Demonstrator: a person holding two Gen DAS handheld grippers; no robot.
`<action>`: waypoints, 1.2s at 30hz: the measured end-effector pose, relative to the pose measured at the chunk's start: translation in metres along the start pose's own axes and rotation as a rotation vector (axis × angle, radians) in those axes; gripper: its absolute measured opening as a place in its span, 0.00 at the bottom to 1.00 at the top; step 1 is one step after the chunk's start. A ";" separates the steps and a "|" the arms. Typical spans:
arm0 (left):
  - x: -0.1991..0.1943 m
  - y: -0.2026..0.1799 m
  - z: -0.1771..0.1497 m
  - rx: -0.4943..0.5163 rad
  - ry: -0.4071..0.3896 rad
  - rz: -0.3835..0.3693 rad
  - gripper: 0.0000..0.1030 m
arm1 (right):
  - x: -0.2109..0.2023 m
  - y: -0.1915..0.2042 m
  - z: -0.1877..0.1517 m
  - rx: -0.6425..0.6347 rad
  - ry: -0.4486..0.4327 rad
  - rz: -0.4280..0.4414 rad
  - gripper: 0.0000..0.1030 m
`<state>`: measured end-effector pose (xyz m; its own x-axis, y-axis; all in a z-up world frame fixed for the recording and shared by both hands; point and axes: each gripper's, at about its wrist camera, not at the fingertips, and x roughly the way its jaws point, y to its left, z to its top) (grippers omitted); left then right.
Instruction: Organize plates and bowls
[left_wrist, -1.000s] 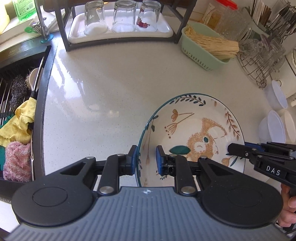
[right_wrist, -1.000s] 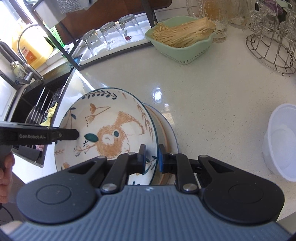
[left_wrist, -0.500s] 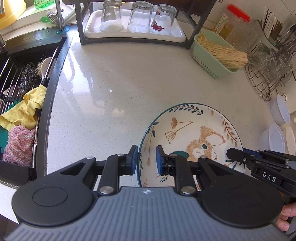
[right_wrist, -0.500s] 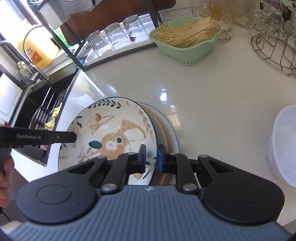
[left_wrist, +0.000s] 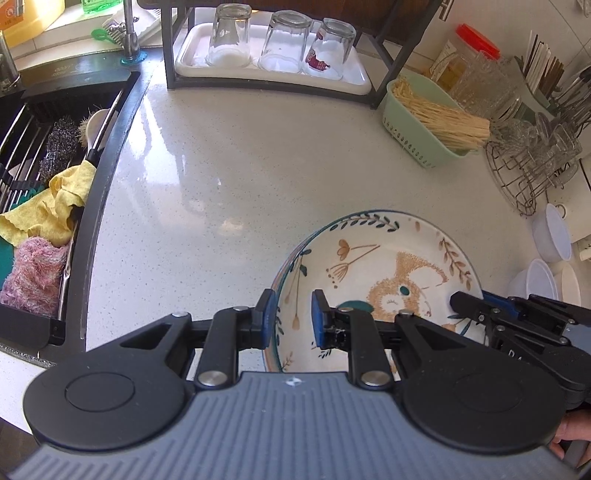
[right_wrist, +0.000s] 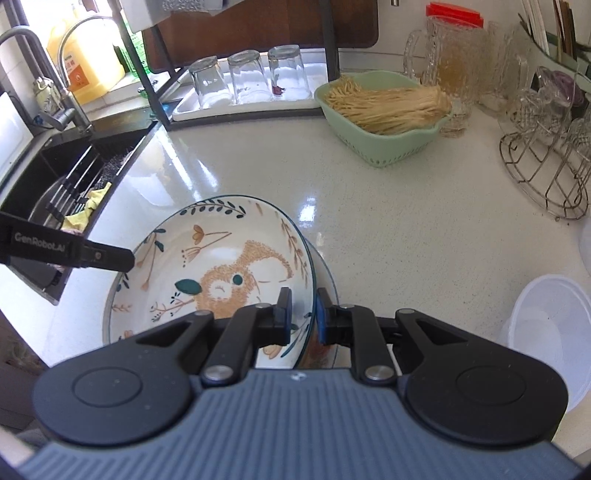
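Note:
A round plate (left_wrist: 384, 266) with a brown bear and leaf pattern is held over the white counter by both grippers. My left gripper (left_wrist: 290, 319) is shut on its left rim. On the opposite rim my right gripper (right_wrist: 303, 314) is shut, and it shows in the left wrist view as the black tool (left_wrist: 480, 308) at the plate's right edge. In the right wrist view the plate (right_wrist: 221, 266) sits above another plate (right_wrist: 327, 280) whose edge peeks out beneath it on the right. The left gripper's arm (right_wrist: 74, 251) reaches in from the left there.
A sink (left_wrist: 37, 177) with cloths and scourers lies at the left. At the back stand a tray of upturned glasses (left_wrist: 273, 48), a green basket of noodles (left_wrist: 432, 122) and a wire glass rack (left_wrist: 532, 162). White plastic bowls (right_wrist: 546, 328) sit at the right.
Both grippers rolled slightly while holding the plate, and the plate now looks smaller and lower in both views. The second plate's edge shows more clearly beneath it.

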<state>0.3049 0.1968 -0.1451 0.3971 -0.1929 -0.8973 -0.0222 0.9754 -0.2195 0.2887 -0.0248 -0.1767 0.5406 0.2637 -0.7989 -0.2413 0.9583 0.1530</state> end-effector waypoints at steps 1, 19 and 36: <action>0.000 -0.001 0.000 -0.001 -0.003 -0.004 0.22 | 0.000 0.000 0.000 0.004 0.002 -0.005 0.17; -0.055 -0.044 0.006 0.021 -0.132 -0.032 0.22 | -0.064 -0.019 0.012 0.080 -0.181 0.045 0.16; -0.104 -0.093 -0.019 0.138 -0.218 -0.046 0.22 | -0.138 -0.026 0.005 0.103 -0.317 0.032 0.16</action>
<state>0.2481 0.1236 -0.0391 0.5834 -0.2241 -0.7807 0.1195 0.9744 -0.1903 0.2242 -0.0860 -0.0672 0.7617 0.2993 -0.5747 -0.1882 0.9509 0.2458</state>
